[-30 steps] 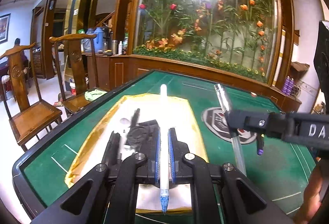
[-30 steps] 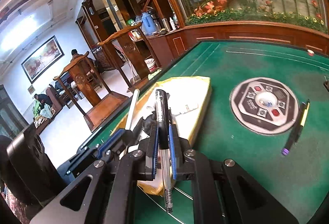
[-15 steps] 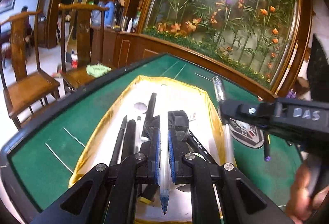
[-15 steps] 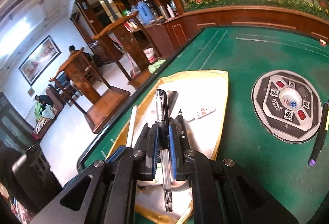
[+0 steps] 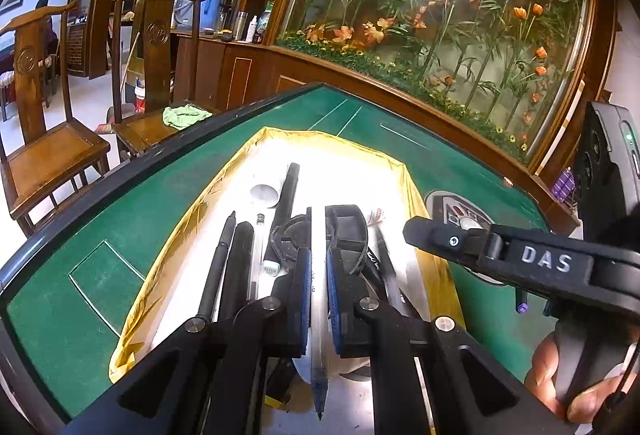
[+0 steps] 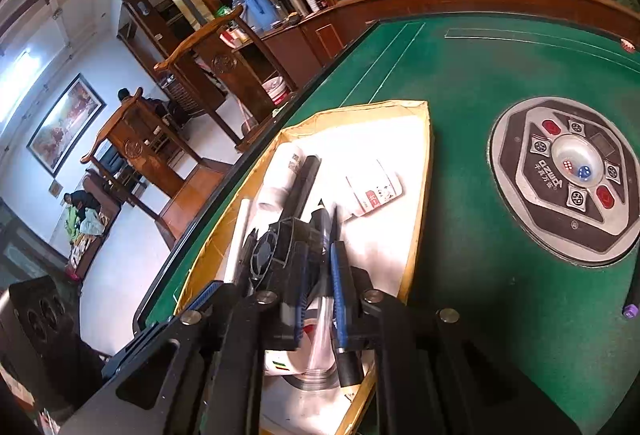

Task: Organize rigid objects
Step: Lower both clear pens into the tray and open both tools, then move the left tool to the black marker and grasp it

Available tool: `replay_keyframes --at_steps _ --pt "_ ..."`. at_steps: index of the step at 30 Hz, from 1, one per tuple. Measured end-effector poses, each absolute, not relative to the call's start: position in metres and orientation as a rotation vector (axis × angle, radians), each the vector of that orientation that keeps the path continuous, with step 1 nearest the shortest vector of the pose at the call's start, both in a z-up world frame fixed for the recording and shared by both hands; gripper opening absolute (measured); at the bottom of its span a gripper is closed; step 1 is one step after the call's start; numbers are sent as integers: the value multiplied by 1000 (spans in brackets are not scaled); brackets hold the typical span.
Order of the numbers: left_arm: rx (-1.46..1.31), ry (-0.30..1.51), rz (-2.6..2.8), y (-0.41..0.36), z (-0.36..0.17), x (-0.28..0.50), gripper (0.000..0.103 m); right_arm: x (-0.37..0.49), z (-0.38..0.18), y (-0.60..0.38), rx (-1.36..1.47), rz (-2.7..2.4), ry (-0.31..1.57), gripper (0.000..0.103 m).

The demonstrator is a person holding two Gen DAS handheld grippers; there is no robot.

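Observation:
A shallow yellow-rimmed box (image 5: 192,219) with a white floor lies on the green table (image 5: 120,275) and holds several pens, a black fan part and white tubes. My left gripper (image 5: 318,267) is shut on a clear pen with a blue tip (image 5: 319,355), low over the box. My right gripper (image 6: 320,267) is over the same box (image 6: 420,171); its jaws have parted and a blurred black-capped pen (image 6: 326,315) is slipping down between them. The right gripper also shows in the left wrist view (image 5: 416,231).
A round dice console (image 6: 568,179) sits in the table's middle. A purple-tipped pen (image 6: 631,305) lies on the felt right of the box. Wooden chairs (image 5: 44,139) stand beyond the table's left edge. A wooden planter wall (image 5: 400,83) runs behind the table.
Both grippers have dropped lower over the box. The right gripper's jaws have opened and its pen, held upright before, now blurs downward. The left still holds its pen.

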State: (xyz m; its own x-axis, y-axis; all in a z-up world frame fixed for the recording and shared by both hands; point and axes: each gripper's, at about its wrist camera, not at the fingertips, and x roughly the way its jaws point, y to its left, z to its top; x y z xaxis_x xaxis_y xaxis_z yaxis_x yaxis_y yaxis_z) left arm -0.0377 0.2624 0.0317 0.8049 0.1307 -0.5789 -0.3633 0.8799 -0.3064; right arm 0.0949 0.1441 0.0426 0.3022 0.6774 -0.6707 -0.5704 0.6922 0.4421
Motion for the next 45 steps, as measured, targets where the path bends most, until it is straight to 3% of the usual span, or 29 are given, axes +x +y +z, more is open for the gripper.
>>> replay_keyframes --at_steps 3,5,6,19,30,34,37,39,45 --pt "-416 580 278 261 32 -38 11 92 44 142 121 845 948 22" --pt "-407 583 278 259 32 -38 34 90 47 139 122 855 936 22" --pt "-402 583 278 257 32 -38 38 89 49 137 120 858 931 22" --pt "-223 496 177 178 78 -36 39 92 81 1 203 772 786 25" --pt "-125 657 -193 44 79 76 40 139 45 -175 346 423 755 28" --pt "-95 776 -229 18 58 122 40 154 27 -200 435 381 800 28" --pt "-53 785 -176 8 52 133 41 158 25 -204 475 396 807 28" --pt "-34 801 -164 4 49 142 48 156 26 -201 475 411 805 28" --pt "-26 848 -161 -1 30 159 48 151 28 -196 484 427 803 28"
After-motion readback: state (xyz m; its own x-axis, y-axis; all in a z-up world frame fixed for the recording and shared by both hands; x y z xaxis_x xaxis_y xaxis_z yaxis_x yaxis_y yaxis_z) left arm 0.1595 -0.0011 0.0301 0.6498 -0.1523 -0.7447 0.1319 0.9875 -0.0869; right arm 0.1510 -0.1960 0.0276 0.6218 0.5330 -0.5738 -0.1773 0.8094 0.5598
